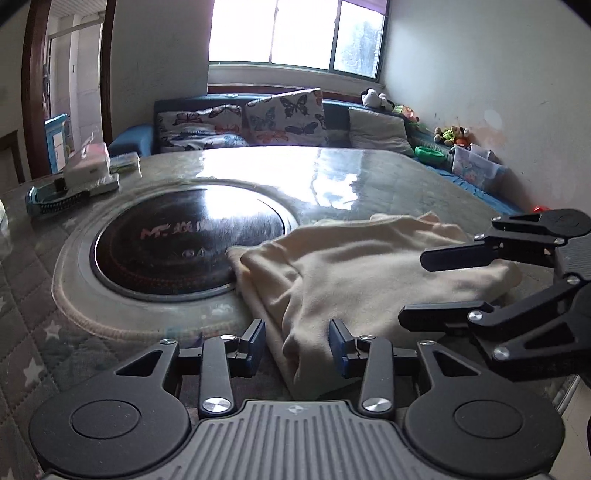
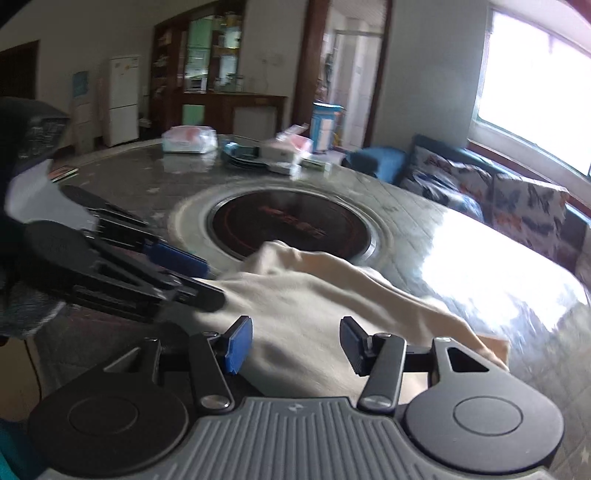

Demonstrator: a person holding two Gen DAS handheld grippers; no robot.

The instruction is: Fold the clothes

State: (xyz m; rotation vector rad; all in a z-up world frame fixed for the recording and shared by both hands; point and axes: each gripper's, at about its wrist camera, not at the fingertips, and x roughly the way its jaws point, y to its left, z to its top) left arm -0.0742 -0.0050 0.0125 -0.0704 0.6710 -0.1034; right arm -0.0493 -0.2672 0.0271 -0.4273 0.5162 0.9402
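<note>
Your left gripper [image 1: 297, 345] has its blue-padded fingers spread apart, with nothing pinched between them; the near edge of the cream garment [image 1: 354, 280] lies in the gap, and the cloth rises in a fold just ahead of the pads. Your right gripper [image 2: 295, 345] is likewise spread wide, its fingers to either side of the same garment [image 2: 317, 295] without closing on it. In the left wrist view your right gripper [image 1: 413, 288] comes in from the right over the far side of the cloth, its two black fingers parted one above the other; in the right wrist view your left gripper [image 2: 207, 280] reaches in from the left, blurred, its tips at the garment's left edge. The garment is rumpled and partly folded on the glass-topped table [image 1: 332, 173], near the edge closest to you, with one corner touching the rim of the round black cooktop [image 1: 177, 240] set into the table's middle. On the far left of the table sit a white box [image 1: 86, 170] and a blue-handled brush [image 1: 55, 201]. Beyond the table stands a sofa with butterfly-print cushions [image 1: 284, 114] under a bright window [image 1: 295, 33], and stuffed toys [image 1: 450, 134] lie along the right wall.
</note>
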